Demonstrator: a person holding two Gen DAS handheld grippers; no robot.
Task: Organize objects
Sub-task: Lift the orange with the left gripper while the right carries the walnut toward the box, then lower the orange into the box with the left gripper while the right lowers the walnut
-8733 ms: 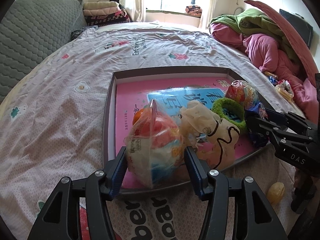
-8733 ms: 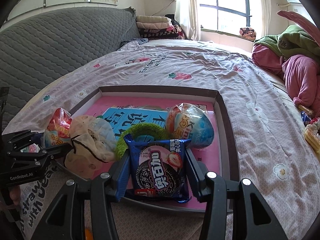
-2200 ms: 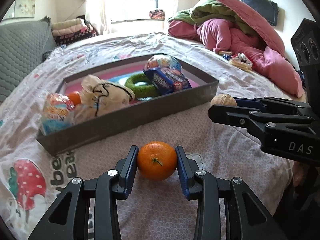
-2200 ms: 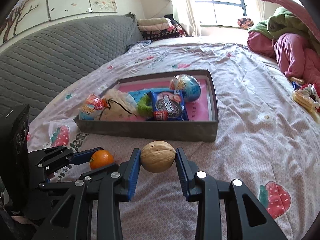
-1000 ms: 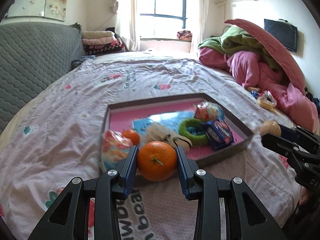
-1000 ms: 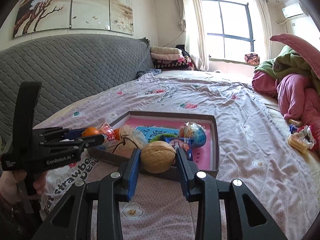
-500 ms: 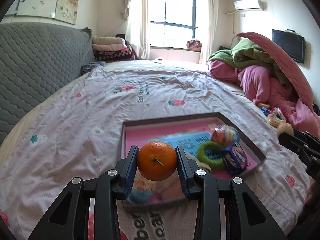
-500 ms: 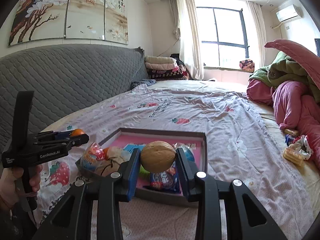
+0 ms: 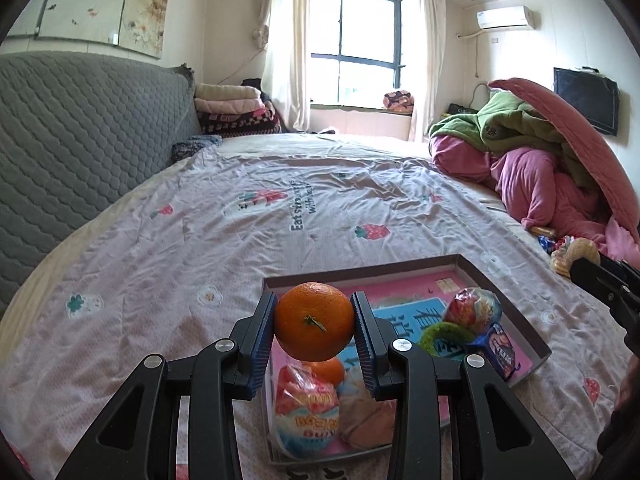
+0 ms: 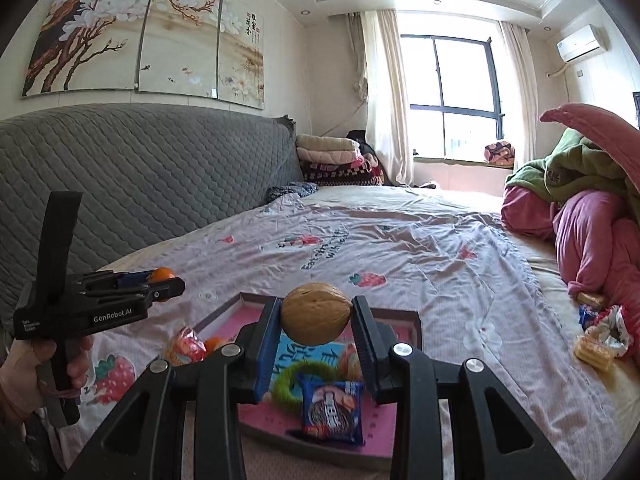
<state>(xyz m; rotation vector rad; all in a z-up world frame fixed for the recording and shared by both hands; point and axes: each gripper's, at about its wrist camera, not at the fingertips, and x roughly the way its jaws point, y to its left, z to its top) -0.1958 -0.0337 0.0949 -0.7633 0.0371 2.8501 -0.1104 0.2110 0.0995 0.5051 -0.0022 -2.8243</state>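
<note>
We use the tray on the bedsheet as our reference. Left of its centre, our left gripper clamps an orange, held in the air above the tray's near-left corner, where a snack packet and a second orange lie. To the right, our right gripper clamps a walnut above the green ring and cookie packet. We judge this the carry-to-tray step; next we lower each item onto bare tray floor and release.
</note>
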